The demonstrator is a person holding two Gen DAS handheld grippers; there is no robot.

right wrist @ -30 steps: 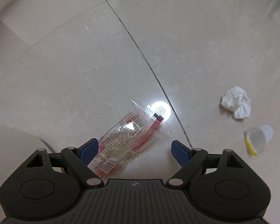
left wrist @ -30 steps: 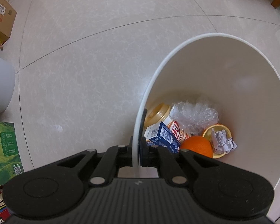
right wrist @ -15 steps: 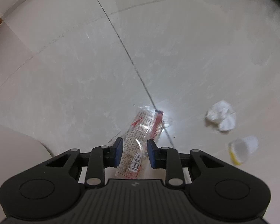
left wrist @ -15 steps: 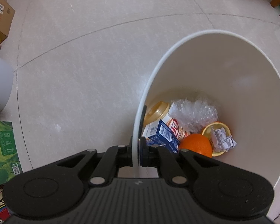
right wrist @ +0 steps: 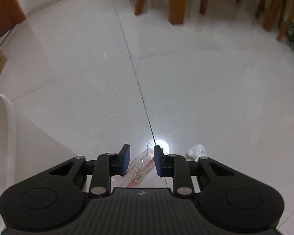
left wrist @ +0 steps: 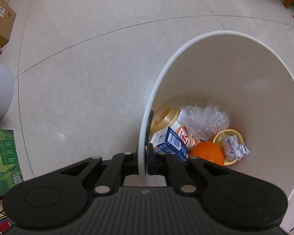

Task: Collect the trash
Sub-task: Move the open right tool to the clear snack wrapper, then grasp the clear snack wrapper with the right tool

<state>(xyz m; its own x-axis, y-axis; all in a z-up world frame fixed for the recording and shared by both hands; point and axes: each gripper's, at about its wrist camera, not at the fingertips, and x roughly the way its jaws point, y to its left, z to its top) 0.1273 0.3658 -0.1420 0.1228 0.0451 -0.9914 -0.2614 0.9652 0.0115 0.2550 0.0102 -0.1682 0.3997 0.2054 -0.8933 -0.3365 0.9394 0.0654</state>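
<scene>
My left gripper (left wrist: 146, 150) points down and is shut on the rim of the white bin (left wrist: 221, 32). Inside the bin lie an orange (left wrist: 207, 154), a blue carton (left wrist: 170, 143), a crumpled paper ball (left wrist: 234, 146), a clear plastic bag (left wrist: 203, 121) and a yellow-capped bottle (left wrist: 164, 119). My right gripper (right wrist: 141, 156) is high above the floor, with its blue pads closed on a clear wrapper with red print (right wrist: 141, 168) that hangs between them. A crumpled white tissue (right wrist: 197, 150) lies on the floor below, just right of the gripper.
Wooden table and chair legs (right wrist: 176, 2) stand at the far side of the tiled floor. The bin's wall (right wrist: 2, 137) shows at the right wrist view's left edge. A cardboard box (left wrist: 1, 19), a white round object (left wrist: 0, 92) and a green carton (left wrist: 4, 160) sit left of the bin.
My right gripper closed on the wrapper and rose with it, so the floor and the tissue now look farther off. The small cup has left view. The left gripper kept still.
</scene>
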